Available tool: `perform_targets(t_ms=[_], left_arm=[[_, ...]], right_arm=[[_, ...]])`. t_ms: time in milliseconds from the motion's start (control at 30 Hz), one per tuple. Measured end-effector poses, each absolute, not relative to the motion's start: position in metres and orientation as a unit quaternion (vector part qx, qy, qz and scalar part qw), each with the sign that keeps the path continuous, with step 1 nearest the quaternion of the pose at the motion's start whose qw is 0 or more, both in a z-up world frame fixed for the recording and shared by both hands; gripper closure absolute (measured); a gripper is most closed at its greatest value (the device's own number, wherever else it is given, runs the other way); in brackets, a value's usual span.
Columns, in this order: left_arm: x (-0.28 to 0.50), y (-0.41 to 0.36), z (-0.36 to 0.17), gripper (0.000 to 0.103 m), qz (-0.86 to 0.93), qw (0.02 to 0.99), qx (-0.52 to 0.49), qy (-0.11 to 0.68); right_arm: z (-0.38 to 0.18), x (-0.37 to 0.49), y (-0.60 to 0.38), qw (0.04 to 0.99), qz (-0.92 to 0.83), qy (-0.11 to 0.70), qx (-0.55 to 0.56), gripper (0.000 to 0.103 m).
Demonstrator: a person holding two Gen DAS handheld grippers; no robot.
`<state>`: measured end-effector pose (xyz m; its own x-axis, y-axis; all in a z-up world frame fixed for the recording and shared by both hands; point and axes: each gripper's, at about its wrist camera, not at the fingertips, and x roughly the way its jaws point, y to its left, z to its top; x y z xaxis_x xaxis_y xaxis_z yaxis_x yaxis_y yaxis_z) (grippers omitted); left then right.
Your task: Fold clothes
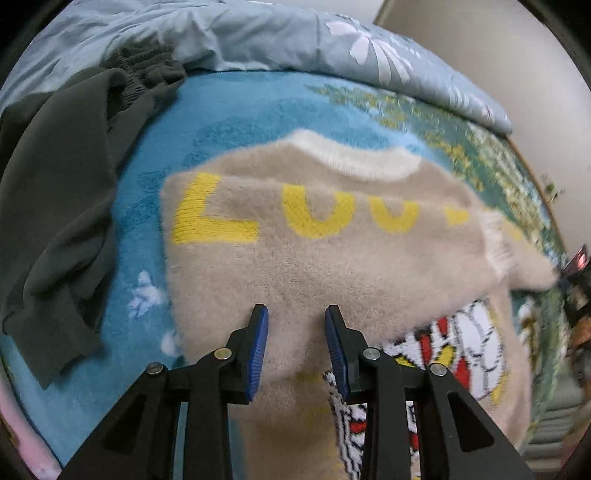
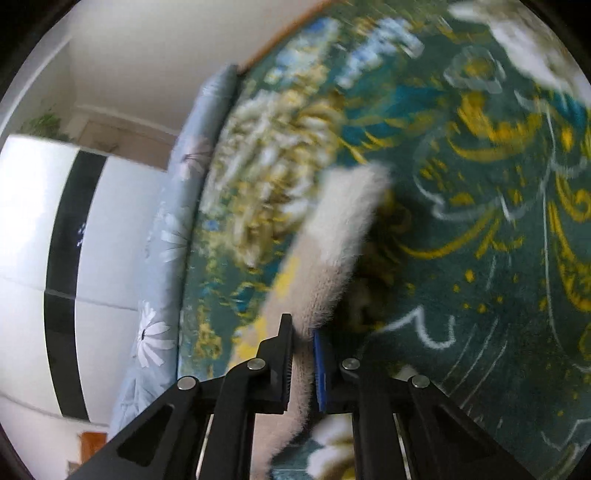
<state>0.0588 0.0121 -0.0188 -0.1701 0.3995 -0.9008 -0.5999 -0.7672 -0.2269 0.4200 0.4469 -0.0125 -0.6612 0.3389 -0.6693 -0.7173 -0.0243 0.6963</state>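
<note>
A fuzzy beige sweater [image 1: 332,266] with yellow letters and a cartoon print lies on the patterned blanket [image 1: 236,110]. One sleeve is lifted across its right side. My left gripper [image 1: 295,317] hovers open over the sweater's lower middle, holding nothing. In the right wrist view my right gripper [image 2: 303,332] is shut on the sweater's white-cuffed sleeve [image 2: 340,229], which stands up from between the pads above the dark green blanket [image 2: 480,258]. That view is motion-blurred.
A dark grey garment [image 1: 62,206] lies crumpled at the left of the blanket. A light blue floral quilt [image 1: 258,33] lines the far edge and shows in the right wrist view [image 2: 166,240]. A white wardrobe [image 2: 29,258] stands beyond the bed.
</note>
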Motion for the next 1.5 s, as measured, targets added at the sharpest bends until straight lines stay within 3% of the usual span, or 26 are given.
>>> perform_targets(t_ms=[100, 333, 467, 833, 1000, 1167, 1233, 1267, 1300, 1367, 1500], left_arm=[[0.059, 0.017, -0.026, 0.071, 0.757, 0.322, -0.559, 0.103], [0.059, -0.025, -0.011, 0.071, 0.759, 0.316, -0.567, 0.046], [0.059, -0.049, -0.005, 0.071, 0.759, 0.310, -0.573, 0.015], [0.053, -0.103, 0.010, 0.071, 0.750, 0.301, -0.584, -0.074], [0.044, -0.106, 0.001, 0.070, 0.724, 0.302, -0.606, -0.134], [0.034, -0.093, -0.007, 0.066, 0.694, 0.313, -0.619, -0.195], [0.030, -0.082, -0.007, 0.059, 0.680, 0.324, -0.620, -0.219], [0.029, -0.076, -0.008, 0.057, 0.673, 0.329, -0.621, -0.231], [0.027, -0.070, -0.008, 0.054, 0.666, 0.334, -0.621, -0.242], [0.025, -0.060, -0.011, 0.053, 0.658, 0.338, -0.626, -0.247], [0.027, -0.041, -0.021, 0.053, 0.653, 0.337, -0.640, -0.225]], right_arm=[[0.029, 0.402, 0.435, 0.376, 0.744, 0.526, -0.170, 0.092], [0.137, 0.314, 0.353, 0.300, 0.871, 0.341, -0.190, 0.092], [0.151, 0.256, 0.294, 0.235, 0.905, 0.275, -0.223, 0.092], [0.051, 0.134, 0.158, 0.075, 0.877, 0.191, -0.434, 0.093], [0.013, 0.127, 0.141, 0.070, 0.852, 0.173, -0.490, 0.089], [0.012, 0.129, 0.132, 0.070, 0.852, 0.150, -0.498, 0.088], [0.014, 0.130, 0.129, 0.062, 0.850, 0.145, -0.503, 0.085], [0.014, 0.131, 0.128, 0.057, 0.848, 0.146, -0.506, 0.078], [0.012, 0.131, 0.129, 0.049, 0.846, 0.158, -0.507, 0.064], [0.010, 0.132, 0.131, 0.034, 0.843, 0.178, -0.507, 0.052], [0.020, 0.145, 0.138, 0.040, 0.854, 0.192, -0.483, 0.052]])
